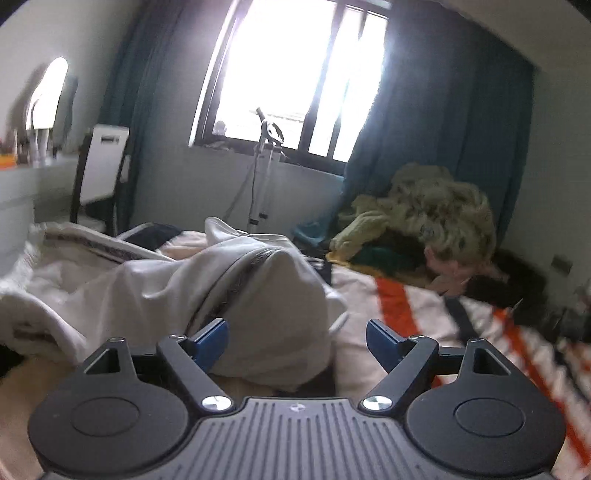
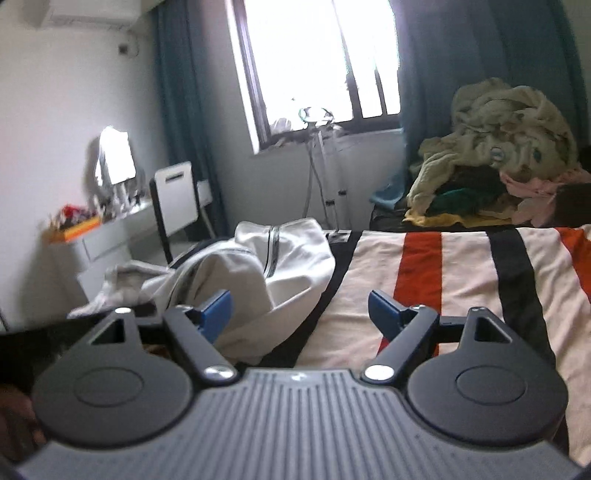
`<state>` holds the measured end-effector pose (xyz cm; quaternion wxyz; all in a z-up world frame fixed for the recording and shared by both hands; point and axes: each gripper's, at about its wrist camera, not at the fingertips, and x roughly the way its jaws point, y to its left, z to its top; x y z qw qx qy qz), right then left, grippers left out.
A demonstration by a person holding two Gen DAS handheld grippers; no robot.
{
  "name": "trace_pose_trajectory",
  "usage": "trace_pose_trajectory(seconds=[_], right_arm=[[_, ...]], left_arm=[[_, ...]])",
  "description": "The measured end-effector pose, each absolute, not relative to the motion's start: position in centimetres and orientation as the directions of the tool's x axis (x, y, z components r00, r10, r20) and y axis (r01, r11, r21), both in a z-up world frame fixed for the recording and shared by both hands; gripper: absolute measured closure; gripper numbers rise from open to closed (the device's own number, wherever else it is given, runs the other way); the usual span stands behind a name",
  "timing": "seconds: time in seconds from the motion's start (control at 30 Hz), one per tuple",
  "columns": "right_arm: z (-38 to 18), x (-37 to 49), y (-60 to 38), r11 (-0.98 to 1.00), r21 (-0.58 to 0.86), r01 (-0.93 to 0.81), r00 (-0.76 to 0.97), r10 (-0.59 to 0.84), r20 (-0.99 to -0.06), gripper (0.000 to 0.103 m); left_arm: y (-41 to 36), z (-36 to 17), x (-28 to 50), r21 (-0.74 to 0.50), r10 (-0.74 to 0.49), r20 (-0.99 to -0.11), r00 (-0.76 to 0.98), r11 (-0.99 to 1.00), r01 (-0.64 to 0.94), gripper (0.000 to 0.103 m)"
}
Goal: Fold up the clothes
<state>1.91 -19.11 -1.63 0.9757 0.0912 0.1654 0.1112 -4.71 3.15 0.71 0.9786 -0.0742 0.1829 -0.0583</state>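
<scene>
Fingers of left gripper (image 1: 297,341) and right gripper (image 2: 300,314) spread wide, empty, over white garment (image 1: 236,280).

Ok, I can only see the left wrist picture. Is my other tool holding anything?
Observer: No. The right tool is open, with nothing between its fingers.
Operator: What's in front of it?
Observer: The striped blanket lies ahead, and the white jacket is bunched up to its left.
Operator: Is there anything high on the wall?
Observer: Yes, an air conditioner, up in the top left corner.
</scene>
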Motion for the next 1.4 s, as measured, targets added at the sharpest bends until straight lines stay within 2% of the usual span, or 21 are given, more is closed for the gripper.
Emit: trace_pose_trajectory(seconds=[0.27,0.43,0.5,0.6,0.7,0.77,0.83,0.87,0.93,1.0,1.03,1.07,1.1,1.17,1.23,1.3,1.4], right_arm=[[-1.3,2.1,-19.6,0.964,0.228,-0.138,0.918,0.210,-0.335,0.020],[-1.8,2.5,-20.6,0.962,0.252,-0.102,0.917,0.189,-0.351,0.020],[-2.3,3.0,-21.1,0.964,0.258,-0.070,0.914,0.166,-0.371,0.020],[-3.3,4.1,-22.0,0.963,0.267,-0.038,0.903,0.147,-0.403,0.020],[-4.3,5.2,-22.8,0.961,0.275,-0.005,0.891,0.129,-0.434,0.020],[-5.1,6.1,-23.4,0.956,0.291,0.016,0.880,0.125,-0.458,0.020],[-5.8,7.2,-24.0,0.948,0.316,0.039,0.868,0.124,-0.481,0.020],[-6.1,7.8,-24.3,0.944,0.326,0.047,0.865,0.125,-0.487,0.020],[-6.7,8.8,-24.7,0.936,0.346,0.062,0.858,0.128,-0.498,0.020],[-7.3,9.8,-25.1,0.931,0.357,0.076,0.851,0.126,-0.510,0.020],[-7.5,10.2,-25.1,0.931,0.356,0.082,0.847,0.123,-0.517,0.020],[-7.7,10.6,-25.2,0.931,0.354,0.087,0.844,0.120,-0.522,0.020],[-7.8,10.8,-25.1,0.934,0.348,0.085,0.845,0.118,-0.522,0.020],[-7.9,11.1,-25.0,0.938,0.336,0.079,0.845,0.116,-0.523,0.020],[-7.9,11.2,-25.0,0.939,0.335,0.075,0.846,0.118,-0.520,0.020],[-7.8,10.9,-25.0,0.937,0.343,0.069,0.849,0.126,-0.513,0.020],[-7.4,10.2,-25.0,0.937,0.344,0.063,0.855,0.128,-0.503,0.020]], left_arm=[[6.2,-0.9,-2.0,-0.169,-0.143,-0.365,0.920,0.982,0.086,0.018],[6.7,0.3,3.6,-0.190,-0.184,-0.347,0.920,0.974,0.123,0.017],[6.8,0.8,5.8,-0.199,-0.200,-0.340,0.919,0.970,0.138,0.014],[7.1,2.6,11.3,-0.194,-0.175,-0.338,0.925,0.974,0.113,0.013],[7.0,3.5,17.8,-0.147,-0.113,-0.402,0.909,0.987,0.057,0.010],[7.5,3.0,21.9,-0.170,-0.102,-0.489,0.866,0.985,0.020,0.011],[7.9,2.4,25.2,-0.188,-0.103,-0.563,0.820,0.982,-0.006,0.018],[8.1,2.0,26.5,-0.196,-0.109,-0.594,0.797,0.980,-0.012,0.025],[8.5,1.3,27.8,-0.223,-0.133,-0.631,0.764,0.975,-0.014,0.030],[9.1,0.8,27.9,-0.293,-0.194,-0.651,0.733,0.956,-0.007,0.054],[9.4,0.5,27.8,-0.327,-0.223,-0.659,0.718,0.945,-0.007,0.062],[9.4,0.5,27.3,-0.325,-0.226,-0.660,0.716,0.946,-0.001,0.083],[9.2,0.8,26.0,-0.313,-0.221,-0.644,0.733,0.950,0.011,0.091],[8.8,1.4,23.5,-0.289,-0.211,-0.609,0.765,0.957,0.033,0.095],[6.9,2.6,19.1,-0.207,-0.176,-0.541,0.822,0.976,0.072,0.099],[5.6,3.3,14.2,-0.184,-0.198,-0.471,0.860,0.975,0.124,0.099],[4.6,1.6,7.8,-0.206,-0.220,-0.460,0.860,0.969,0.138,0.099]])
